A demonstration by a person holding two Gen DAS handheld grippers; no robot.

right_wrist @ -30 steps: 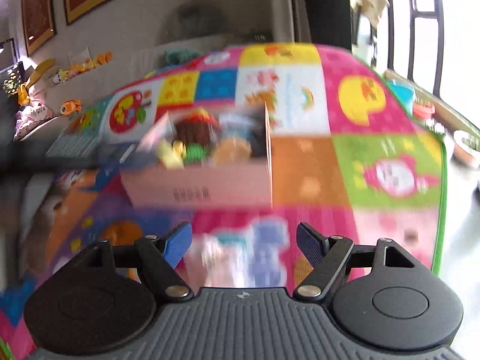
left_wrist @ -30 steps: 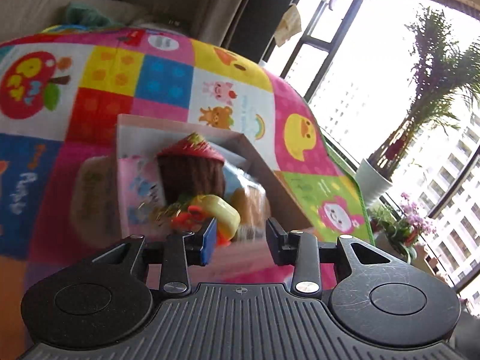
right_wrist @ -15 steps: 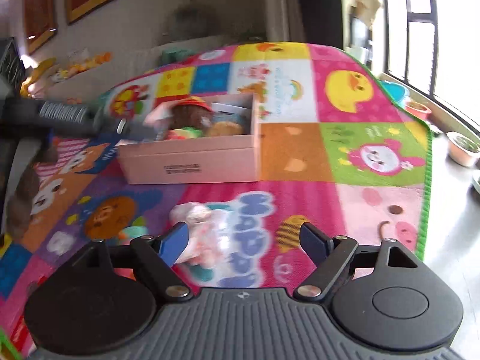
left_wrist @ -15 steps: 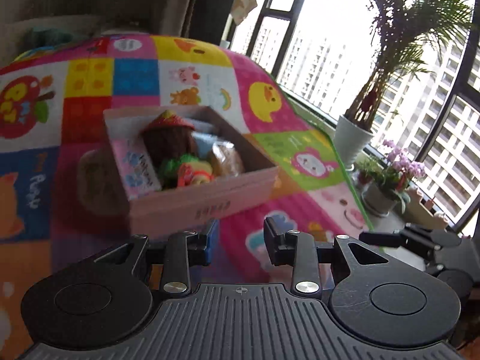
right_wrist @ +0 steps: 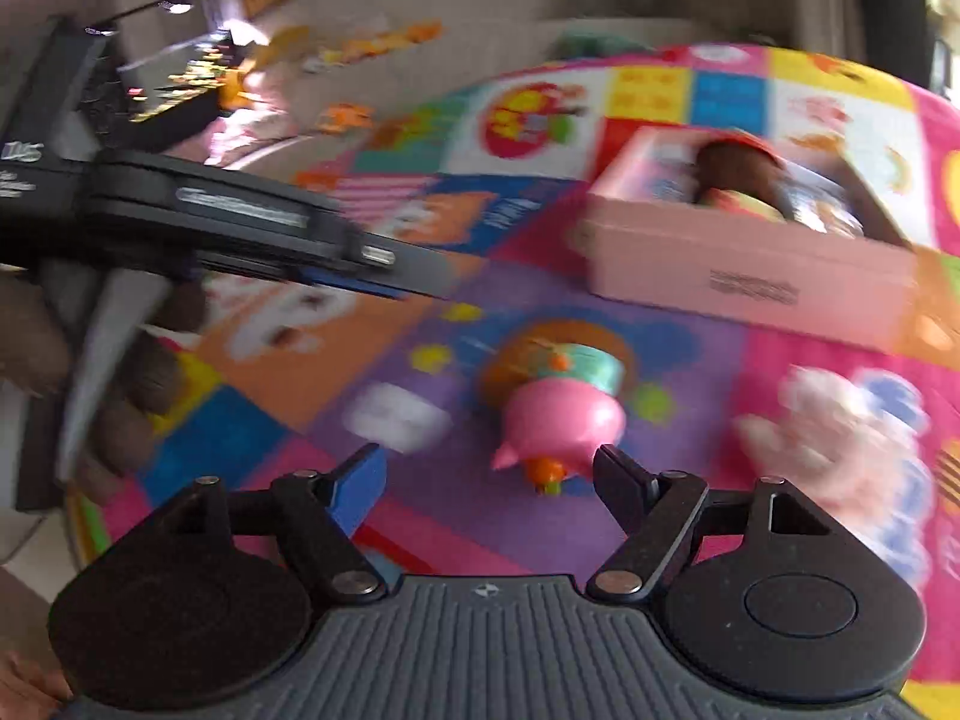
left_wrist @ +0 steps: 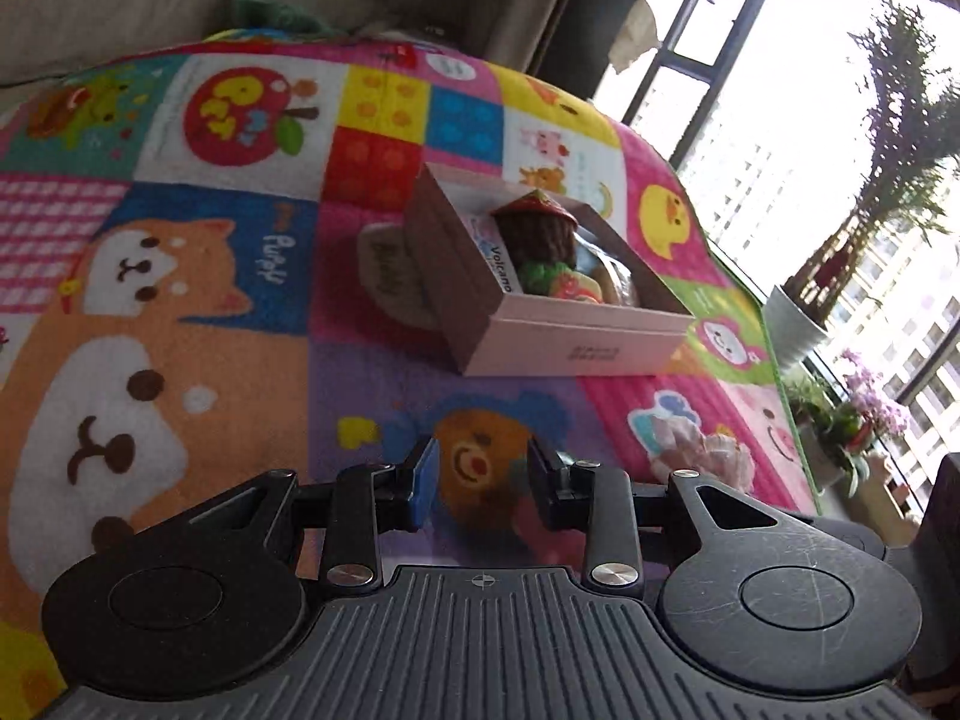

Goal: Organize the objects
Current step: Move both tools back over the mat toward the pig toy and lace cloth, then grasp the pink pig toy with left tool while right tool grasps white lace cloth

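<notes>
The right gripper (right_wrist: 489, 483) hangs low over the play mat (left_wrist: 180, 312), and its jaws are closing a little, with nothing pressed between them yet. Just past its tips lies a pink toy (right_wrist: 561, 414) with a teal band, on the purple patch of the mat. The pink box (left_wrist: 576, 348) sits farther back, toward the window edge of the mat, and it already holds a brown toy (left_wrist: 540, 234) and other small things. A pale fluffy toy (right_wrist: 840, 420) lies on the mat to the right of the pink toy, nearer the window edge.

The left gripper (left_wrist: 480, 483) is part open and empty. It floats over the bear picture on the mat.

The right view is blurry, so the hand seems to be going fast. That could be trouble. The pink toy is round and smooth, so the tips might knock it and make it roll away. The jaws might also close too soon and pinch only the small end, and then the toy could slip out on the way to the box. The two grippers are close together, so they could bump. The box looks quite full, so a dropped toy might bounce back out.
</notes>
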